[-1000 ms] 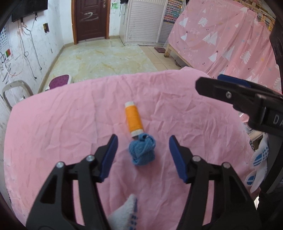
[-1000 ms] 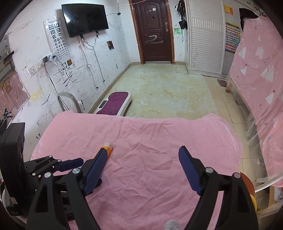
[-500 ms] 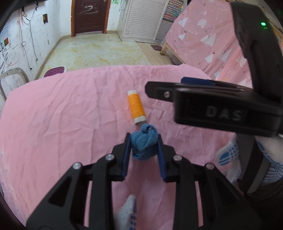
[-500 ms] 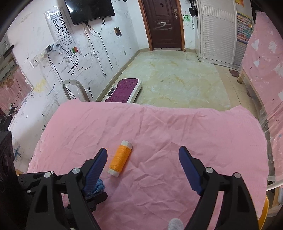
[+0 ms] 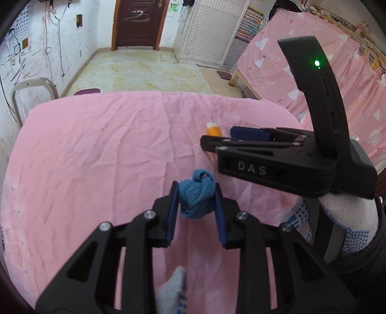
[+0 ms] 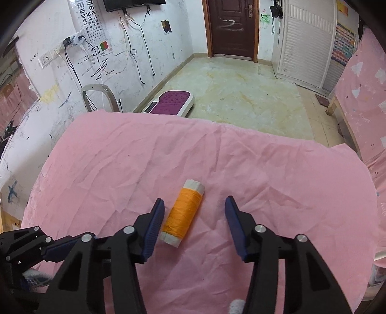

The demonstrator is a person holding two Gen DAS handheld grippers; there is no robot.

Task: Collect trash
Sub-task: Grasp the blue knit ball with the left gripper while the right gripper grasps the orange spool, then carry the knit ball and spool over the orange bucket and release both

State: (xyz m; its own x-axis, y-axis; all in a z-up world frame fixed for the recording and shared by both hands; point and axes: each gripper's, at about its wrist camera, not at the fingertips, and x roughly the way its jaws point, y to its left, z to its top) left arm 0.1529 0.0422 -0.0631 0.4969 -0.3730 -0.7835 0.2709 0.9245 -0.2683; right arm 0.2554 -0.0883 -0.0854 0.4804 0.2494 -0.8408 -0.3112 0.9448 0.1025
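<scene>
One blue cloth wad [image 5: 196, 194] | one orange thread spool [image 6: 182, 213] | two tongs

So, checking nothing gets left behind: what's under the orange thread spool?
Only the wrinkled pink cloth shows around the orange thread spool. The patch directly beneath it is covered. The right gripper straddles it, pads not touching.

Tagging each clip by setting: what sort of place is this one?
Probably a room in a home, used as a bedroom: a bed frame draped in a pink sheet, a wall TV, a wooden door, marble-look floor.
</scene>
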